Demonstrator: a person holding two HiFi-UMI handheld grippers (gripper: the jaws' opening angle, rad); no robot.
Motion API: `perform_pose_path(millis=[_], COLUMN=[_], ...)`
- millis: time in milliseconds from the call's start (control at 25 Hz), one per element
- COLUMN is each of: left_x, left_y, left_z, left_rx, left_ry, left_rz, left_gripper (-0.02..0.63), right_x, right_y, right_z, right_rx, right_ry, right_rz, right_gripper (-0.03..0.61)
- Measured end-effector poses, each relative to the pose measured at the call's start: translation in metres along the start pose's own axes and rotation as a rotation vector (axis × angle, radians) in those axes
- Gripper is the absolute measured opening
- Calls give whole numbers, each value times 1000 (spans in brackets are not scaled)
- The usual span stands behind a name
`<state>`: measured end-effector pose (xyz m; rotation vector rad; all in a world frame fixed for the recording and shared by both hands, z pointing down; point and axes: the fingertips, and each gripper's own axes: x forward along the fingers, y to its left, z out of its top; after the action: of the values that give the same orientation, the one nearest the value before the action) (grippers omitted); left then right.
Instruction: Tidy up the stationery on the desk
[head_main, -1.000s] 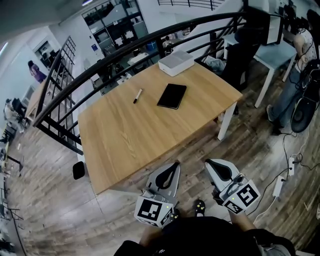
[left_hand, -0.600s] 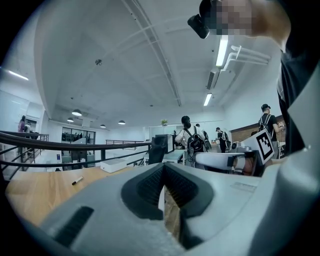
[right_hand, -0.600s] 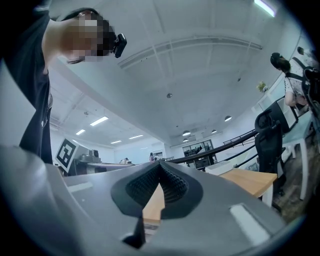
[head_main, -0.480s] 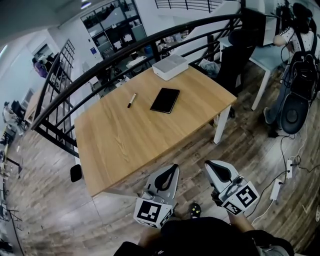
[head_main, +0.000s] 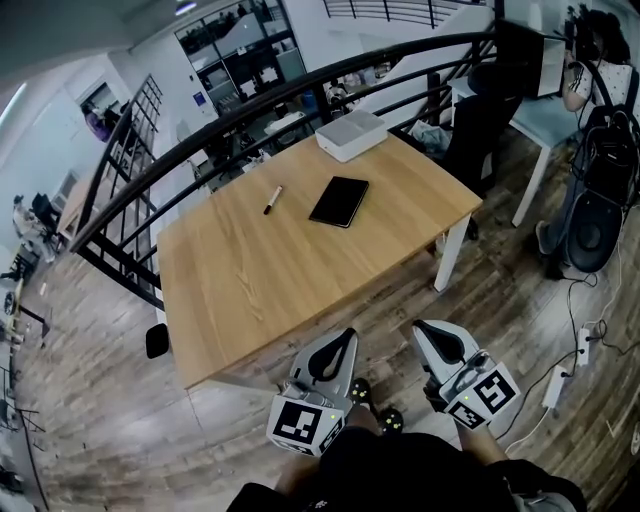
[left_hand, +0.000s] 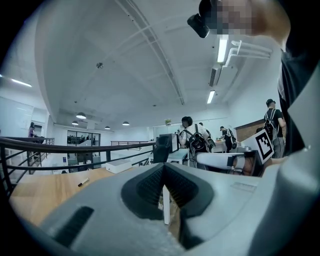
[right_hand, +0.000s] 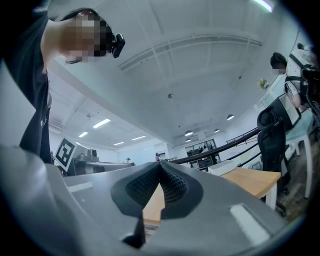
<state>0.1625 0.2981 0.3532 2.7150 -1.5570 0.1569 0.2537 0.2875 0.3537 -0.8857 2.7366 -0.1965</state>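
A black marker pen (head_main: 272, 200) lies on the light wooden worktop (head_main: 260, 290), near its far side. Just beside it to the right lies a flat black rectangular notebook (head_main: 340, 202), and a white rectangular box (head_main: 351, 134) sits at the far edge. Both claws hang off the worktop's near edge, well apart from all three. The left claw (head_main: 348, 335) is clenched with nothing between its jaws, and so is the right claw (head_main: 420, 328). A black metal railing (head_main: 250, 110) curves behind the worktop. Wood-plank floor (head_main: 90, 400) lies around it.
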Motion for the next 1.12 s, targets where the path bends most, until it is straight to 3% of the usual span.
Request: perform_pose_path(millis=[480,1120], left_x=[39,100], left_y=[15,84], left_z=[-1,3], left_rx=[-4,-13], left_ry=[-10,-27], left_rz=[-66,-114], left_gripper=[-2,-2], right_x=[17,92], right_y=[-31,-77], right_z=[0,-6], right_rx=[-8,-22], right_ry=[7,44], right_rz=[-50,-61], right_gripper=[3,3])
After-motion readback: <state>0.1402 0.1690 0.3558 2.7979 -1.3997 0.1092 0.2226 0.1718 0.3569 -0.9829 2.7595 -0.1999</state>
